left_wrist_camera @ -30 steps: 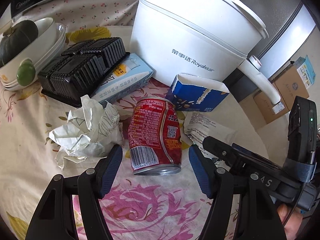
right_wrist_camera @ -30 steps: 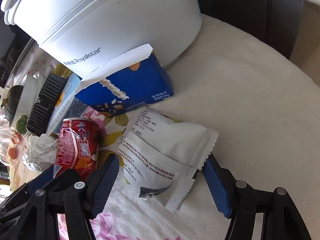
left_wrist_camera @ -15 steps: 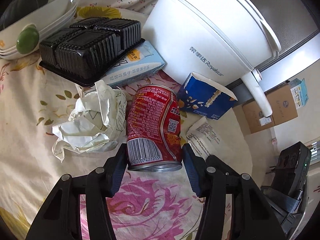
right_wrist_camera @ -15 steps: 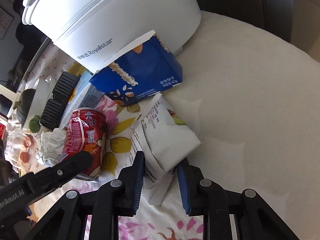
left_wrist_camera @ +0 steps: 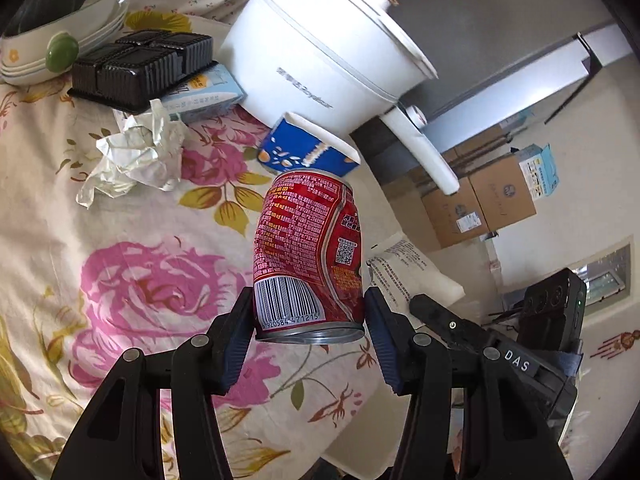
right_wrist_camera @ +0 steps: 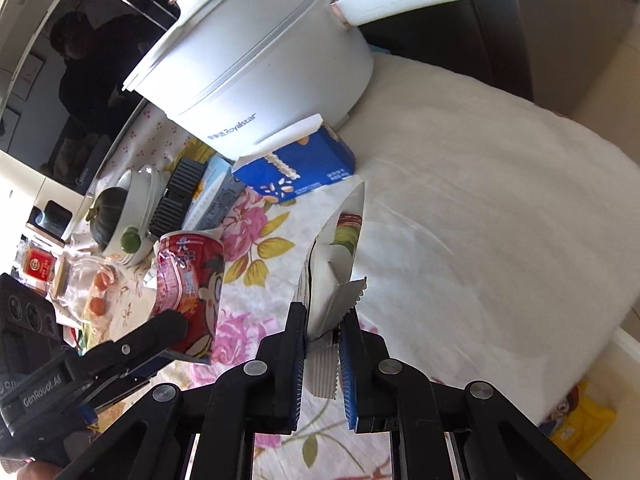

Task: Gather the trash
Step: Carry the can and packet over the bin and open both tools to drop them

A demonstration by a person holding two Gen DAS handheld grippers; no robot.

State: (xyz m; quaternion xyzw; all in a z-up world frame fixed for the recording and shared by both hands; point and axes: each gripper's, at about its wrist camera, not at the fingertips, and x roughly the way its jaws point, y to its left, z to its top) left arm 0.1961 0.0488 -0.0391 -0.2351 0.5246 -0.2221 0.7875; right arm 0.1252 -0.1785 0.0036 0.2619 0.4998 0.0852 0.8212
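Both loads had risen off the floral cloth (left_wrist_camera: 132, 240). We read "Royalstar" on the white pot (left_wrist_camera: 316, 60). Our left gripper (left_wrist_camera: 308, 328) clamped the red can (left_wrist_camera: 308, 256) upright; only the right view showed our right gripper (right_wrist_camera: 322, 344) pinching the white packet (right_wrist_camera: 332, 276) on edge.

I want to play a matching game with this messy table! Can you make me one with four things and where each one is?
Things:
1. red can
2. white wrapper
3. crumpled paper
4. dark green squash

Places:
A. sitting in a bowl
B. pinched in the right gripper
C. lying on the flowery tablecloth
D. held in the left gripper

Pairs: 1-D, 2-B, 3-C, 4-A
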